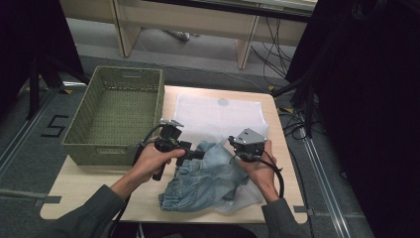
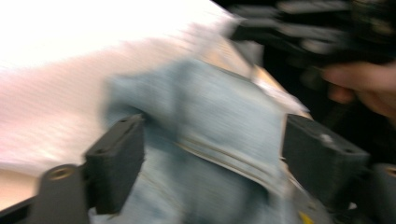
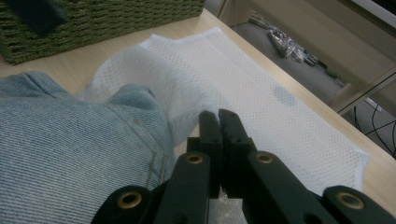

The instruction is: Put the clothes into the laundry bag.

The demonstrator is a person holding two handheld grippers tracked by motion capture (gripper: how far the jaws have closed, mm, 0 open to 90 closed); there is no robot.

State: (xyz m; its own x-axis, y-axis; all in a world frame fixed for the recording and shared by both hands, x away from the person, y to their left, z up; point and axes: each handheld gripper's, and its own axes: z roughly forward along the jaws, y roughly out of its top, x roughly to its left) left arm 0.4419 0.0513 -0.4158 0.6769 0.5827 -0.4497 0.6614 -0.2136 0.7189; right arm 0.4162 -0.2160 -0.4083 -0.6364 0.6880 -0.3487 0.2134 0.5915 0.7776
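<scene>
Wooden table (image 1: 89, 186), pale top, set on a grey floor with dark drapes at both sides and light wooden furniture legs behind.

Container: green woven basket (image 1: 117, 115), rectangular, at the table's far left corner; its inside shows bare weave.

Container: white mesh laundry bag (image 1: 218, 116), lying flat on the table to the right of the basket, with a small round mark near its far edge. Its near end is bunched around the denim garment (image 1: 208, 181); how far the garment sits inside the mesh cannot be told.

Left gripper (image 2: 212, 163): held in the person's left hand (image 1: 151, 161), forearm coming in from the lower left, tool pointing level toward the right, at the garment's upper left edge. Jaws stand wide apart with a denim fold and seam between them; the pads do not press on the cloth. This view is blurred.

Right gripper (image 3: 218, 122): held in the person's right hand (image 1: 260, 166) at the garment's right side, grey plate uppermost. Jaws closed together, tips against white mesh; whether mesh is pinched between them cannot be told.

Garment: light blue washed denim, crumpled, tan stitched seams, near front centre of the table, between the two grippers.
</scene>
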